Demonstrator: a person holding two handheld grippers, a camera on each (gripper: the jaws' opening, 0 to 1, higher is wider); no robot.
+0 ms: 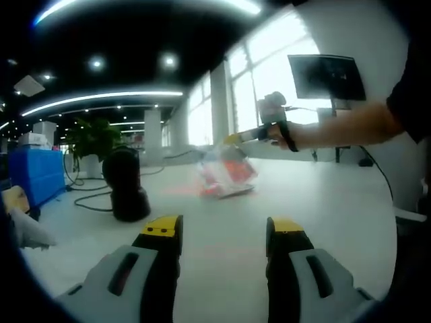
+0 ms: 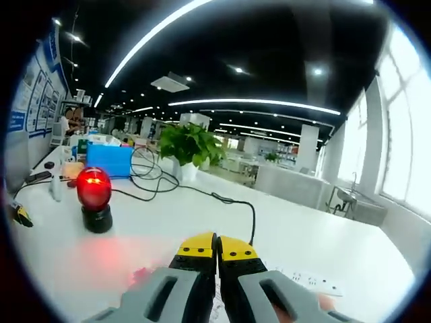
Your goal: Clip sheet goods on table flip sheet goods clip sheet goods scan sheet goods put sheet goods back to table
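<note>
**Over the white table, right claw shut on the sheet goods**

At the bottom of the right gripper view, my right claw has its yellow-tipped jaws pressed together with hardly a gap between them. Blurred red and clear patches sit around the jaw bases; I cannot make them out there. From the left gripper view, that same claw, held out on my arm, has the sheet goods pinched by their top edge, and the clear packet with red print hangs down above the table, blurred.

My left claw stands wide open, jaws well apart, with nothing between them but bare table.

Farther out in the right gripper view, a scanner with a glowing red head stands upright on the table to the left, casting a red sheen on the surface. A black cable snakes from behind it towards my jaws. A white power strip lies flat just right of the claw. Beyond are a potted plant and a blue box.
</note>
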